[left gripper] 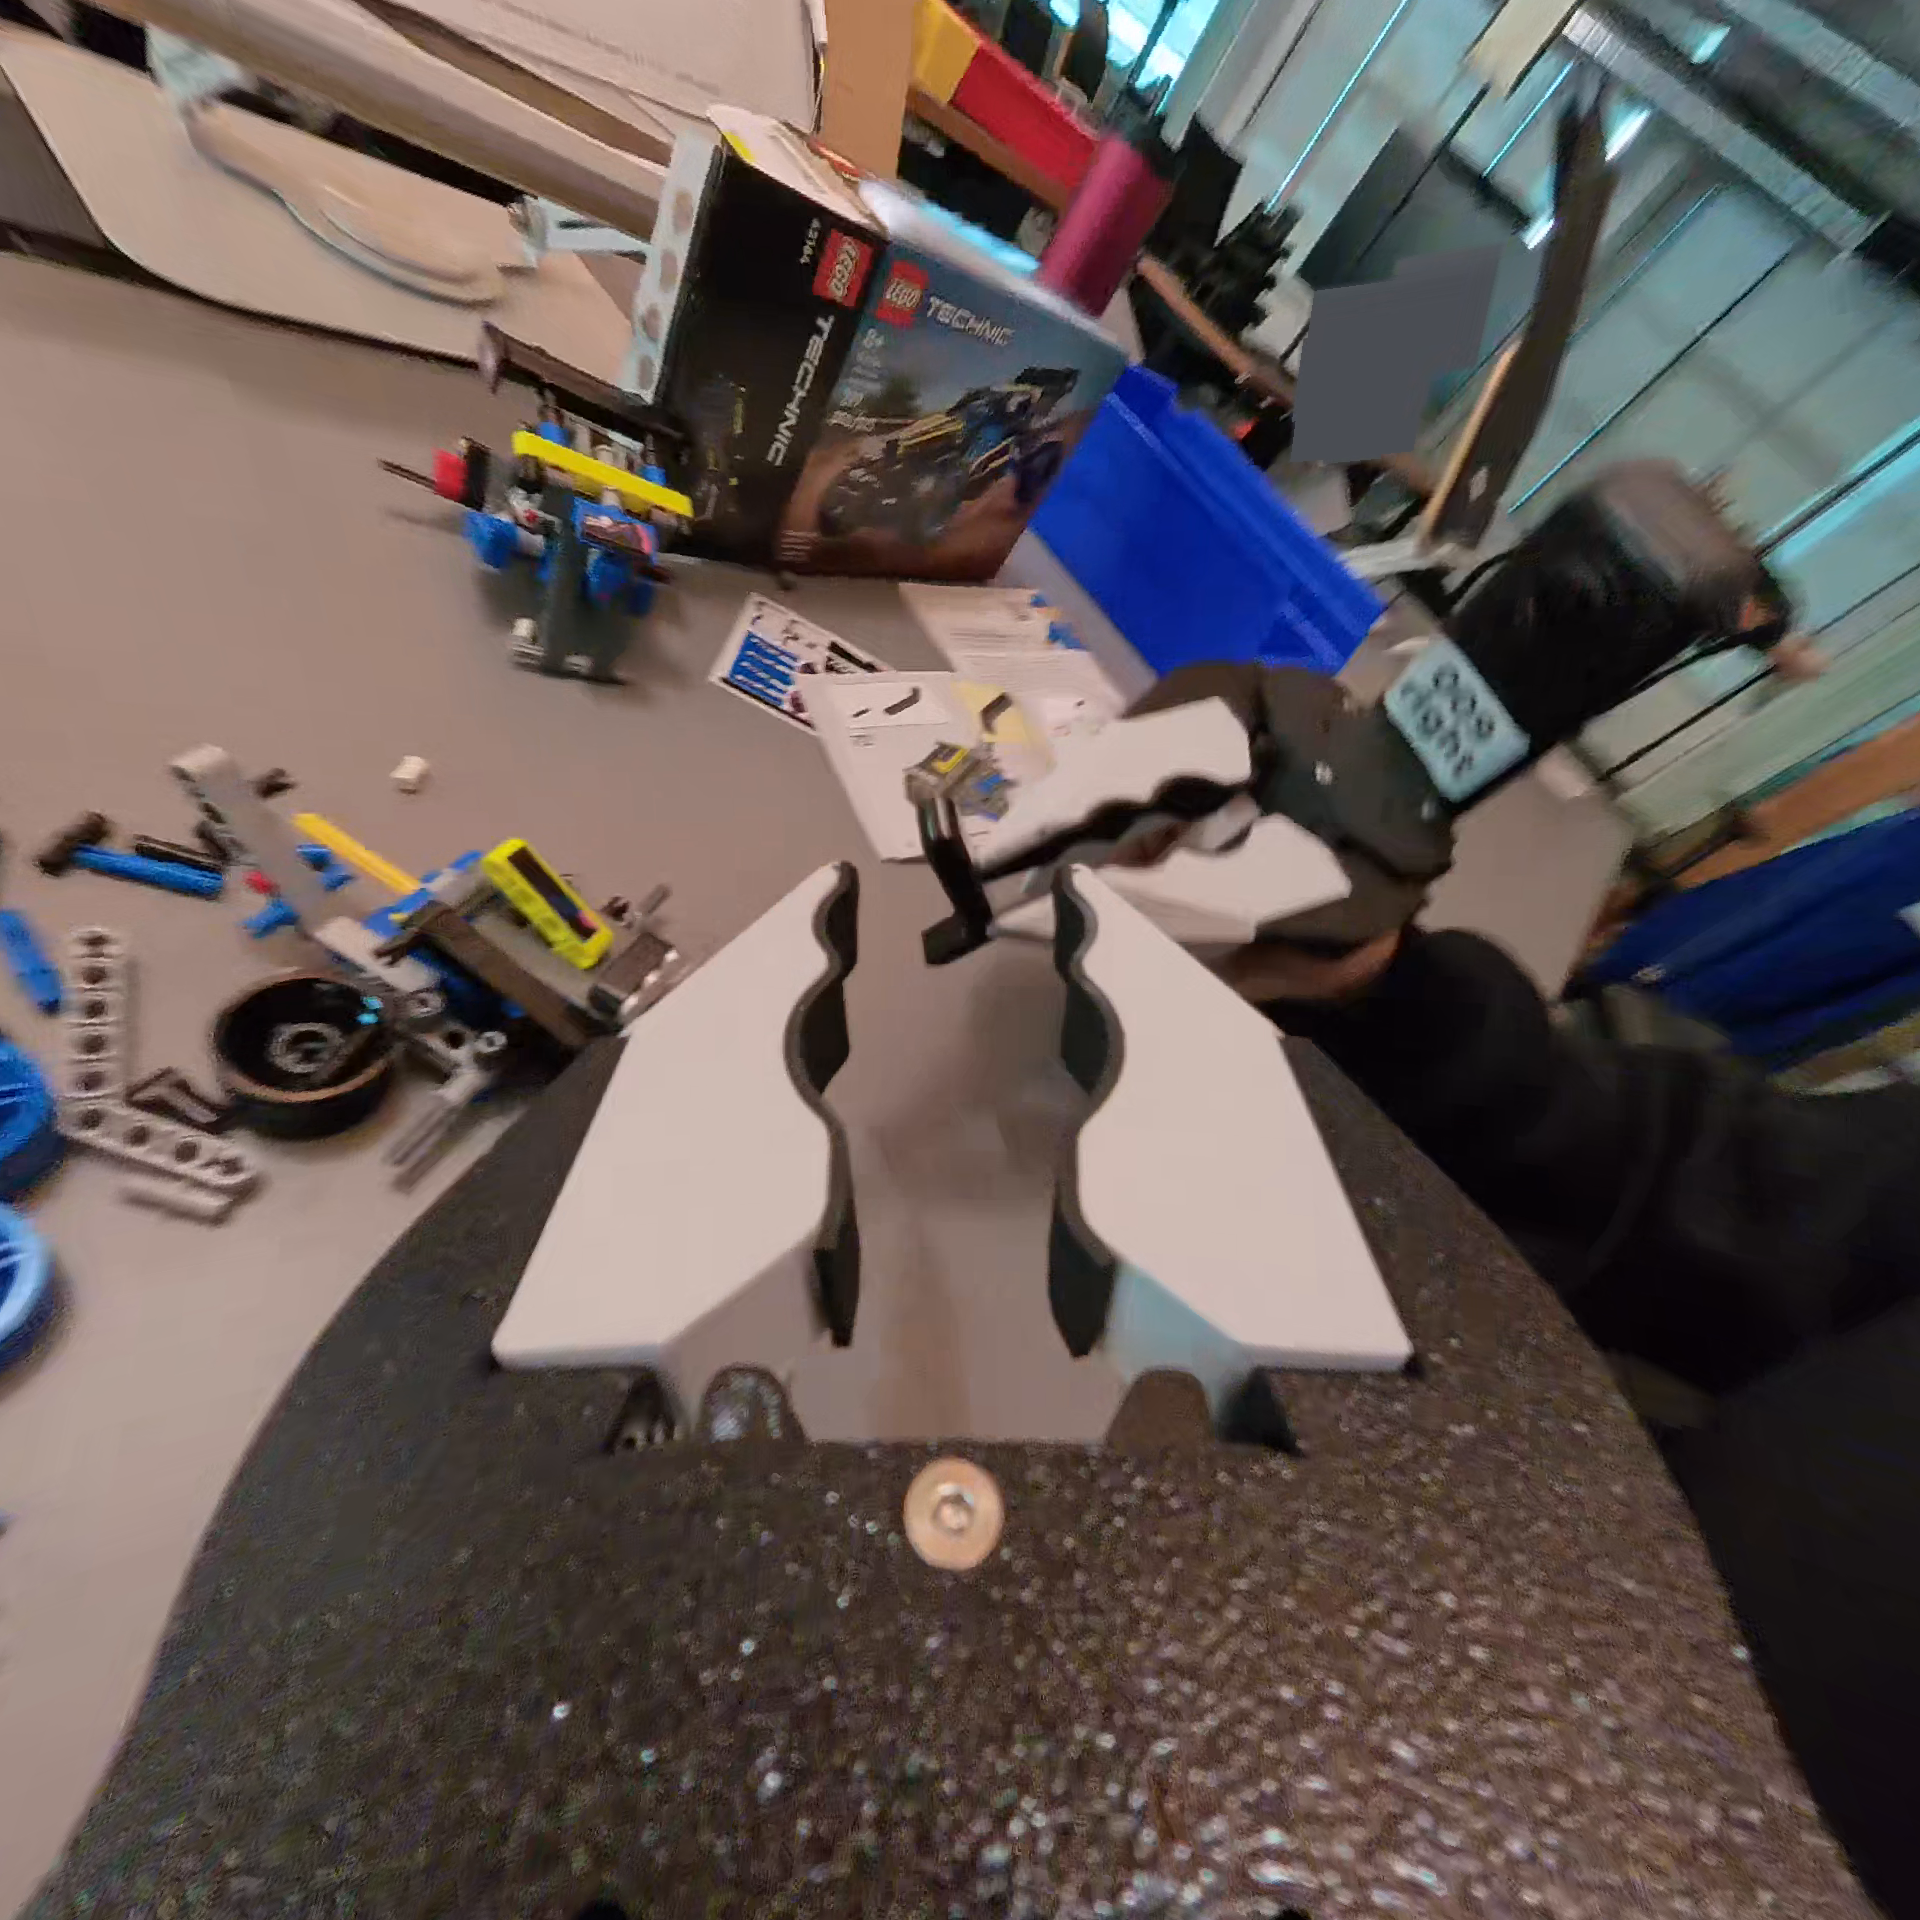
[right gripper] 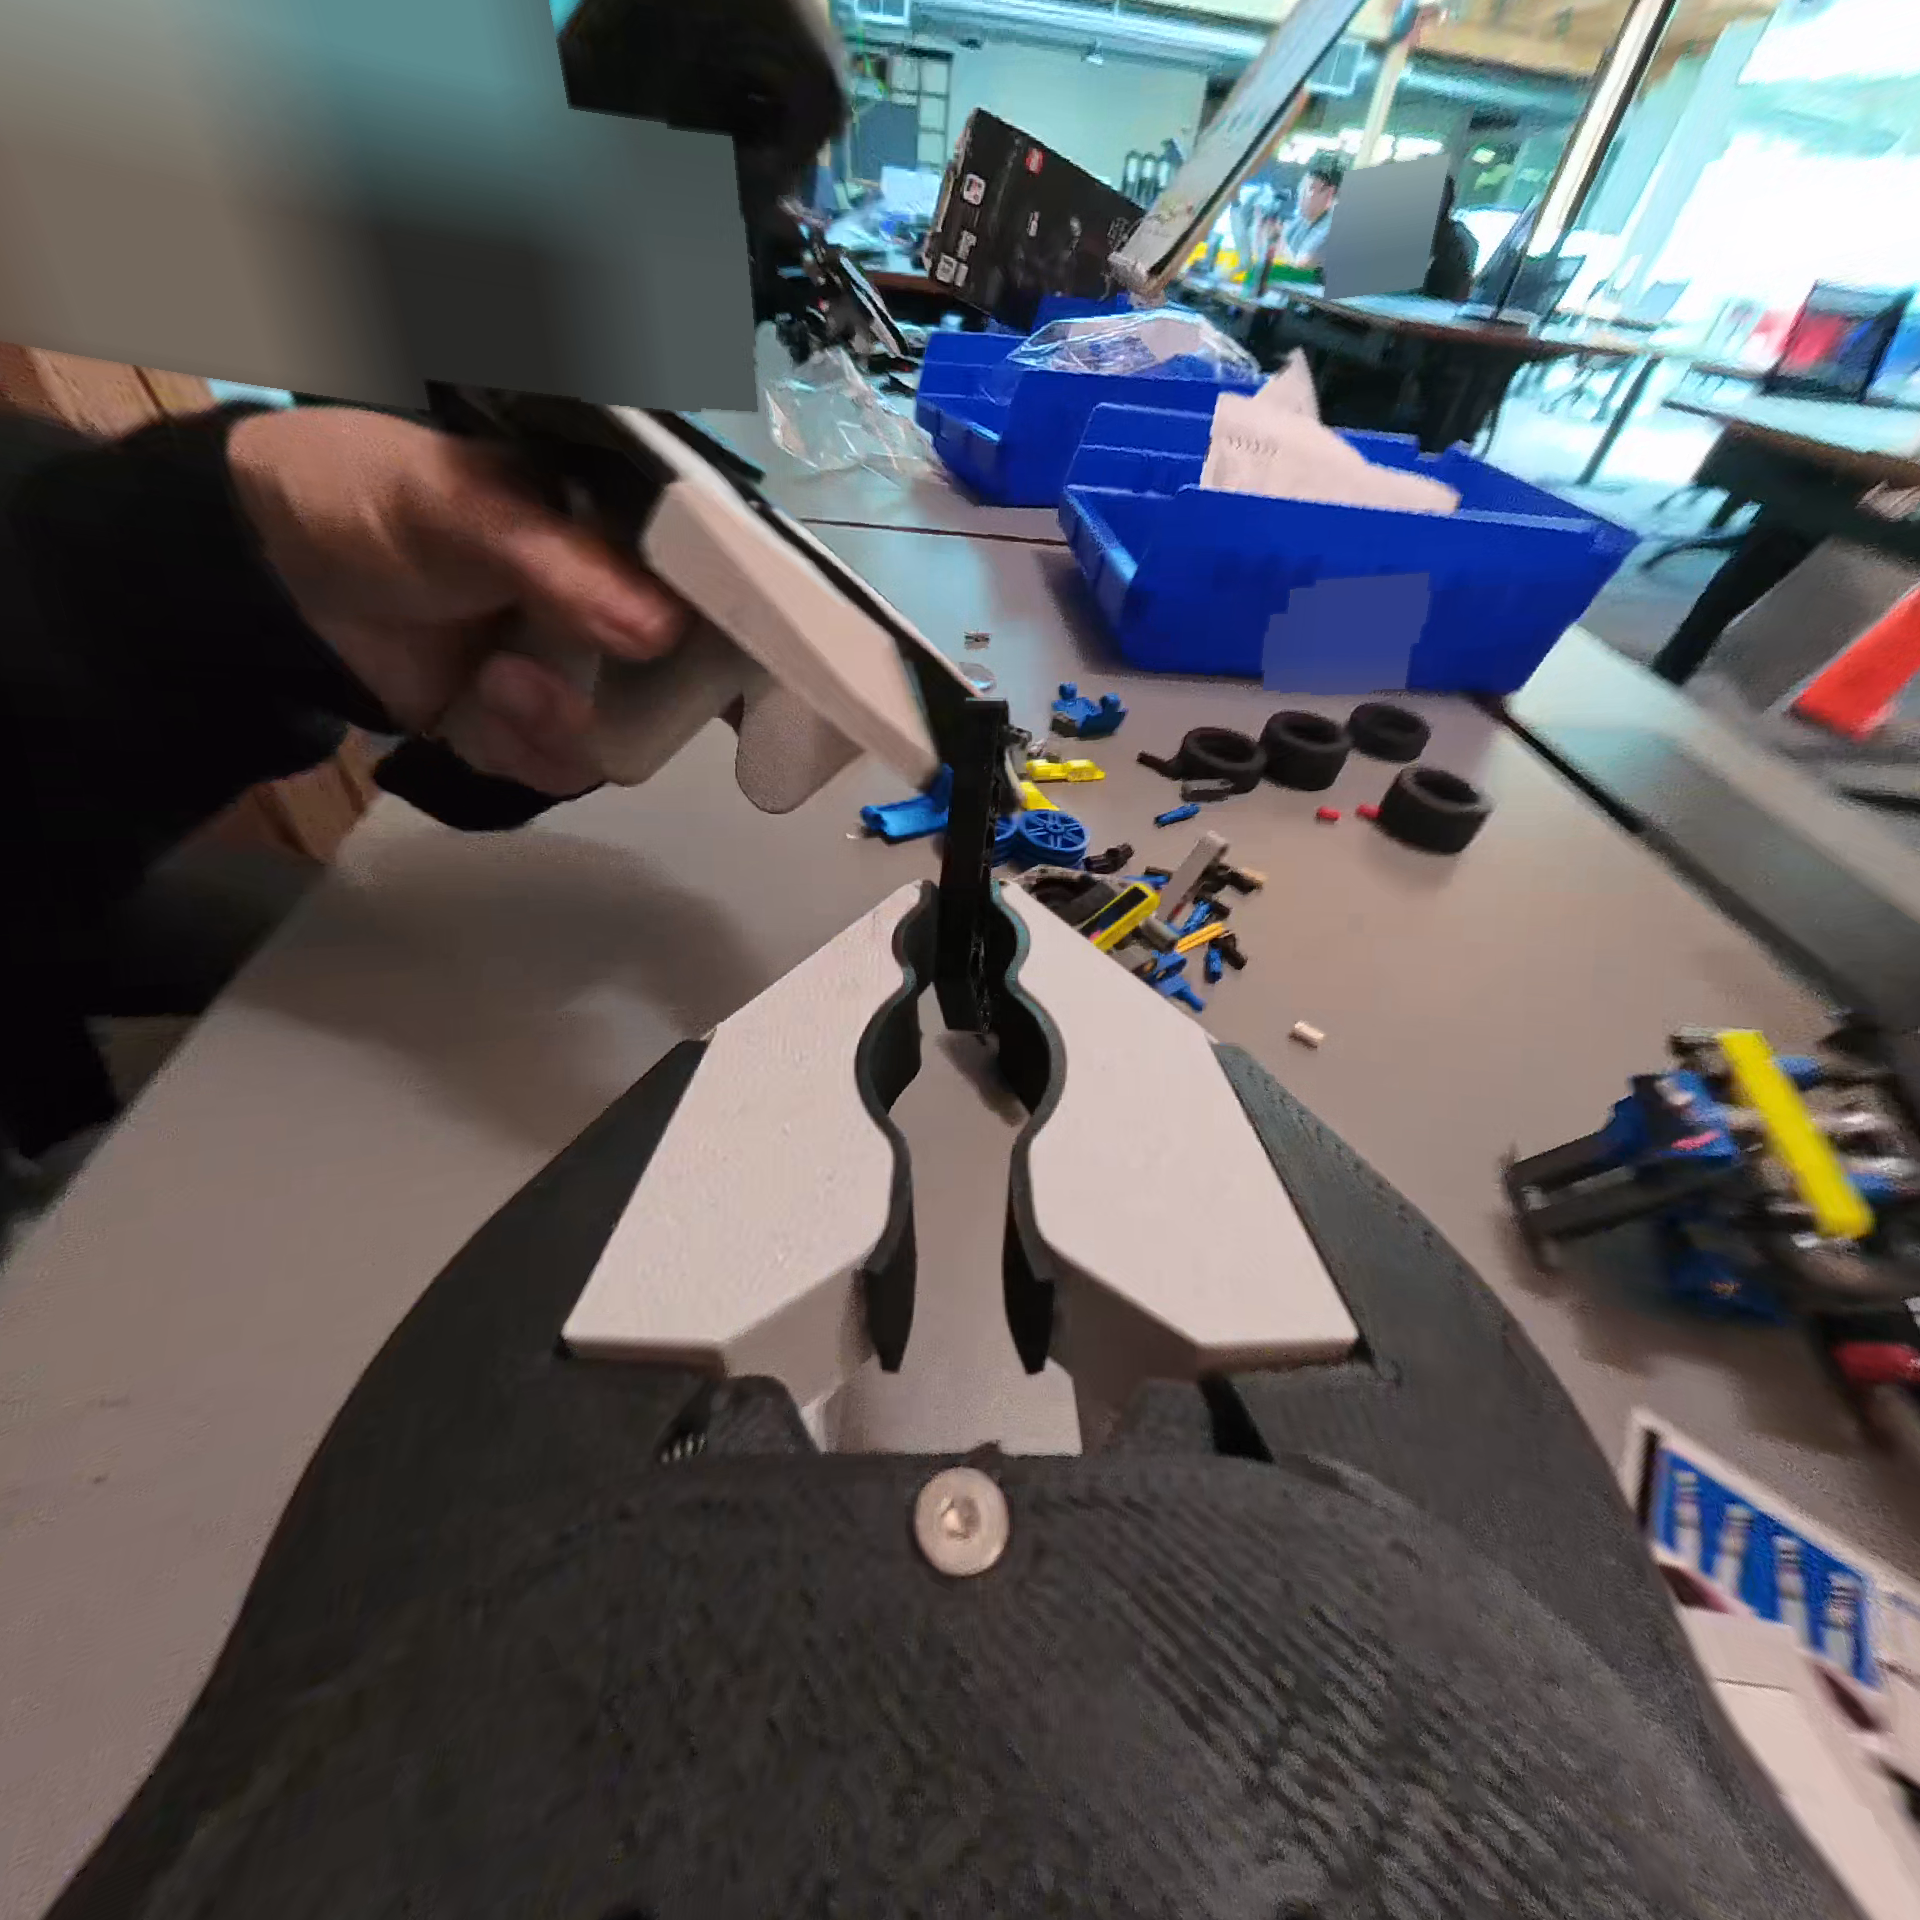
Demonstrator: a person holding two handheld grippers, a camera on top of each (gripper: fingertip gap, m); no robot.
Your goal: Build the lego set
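1. Left wrist view: left gripper (left gripper: 956, 914) with fingers spread and nothing between the pads, hovering above the grey table (left gripper: 260, 540).
2. Just ahead of those fingertips, a black bent beam (left gripper: 951, 883) sticking out from the right gripper (left gripper: 997, 857), which comes in from the right in a black-sleeved arm.
3. Right wrist view: right gripper (right gripper: 961, 935) clenched on that black beam (right gripper: 971, 862), both pads pressed against its lower end, the beam upright and rising past the fingertips.
4. Left gripper (right gripper: 914, 727) seen slanting down from the upper left in a hand (right gripper: 416, 582), its tip just beside the beam's upper end; contact not clear.
5. On the table behind: loose blue, yellow and black bricks (right gripper: 1164, 914), four black tyres (right gripper: 1299, 748), blue bins (right gripper: 1299, 582).
6. To the left in the left wrist view: a half-built blue and yellow model (left gripper: 571, 520), a printed box (left gripper: 862, 416), open instruction sheets (left gripper: 935, 707).
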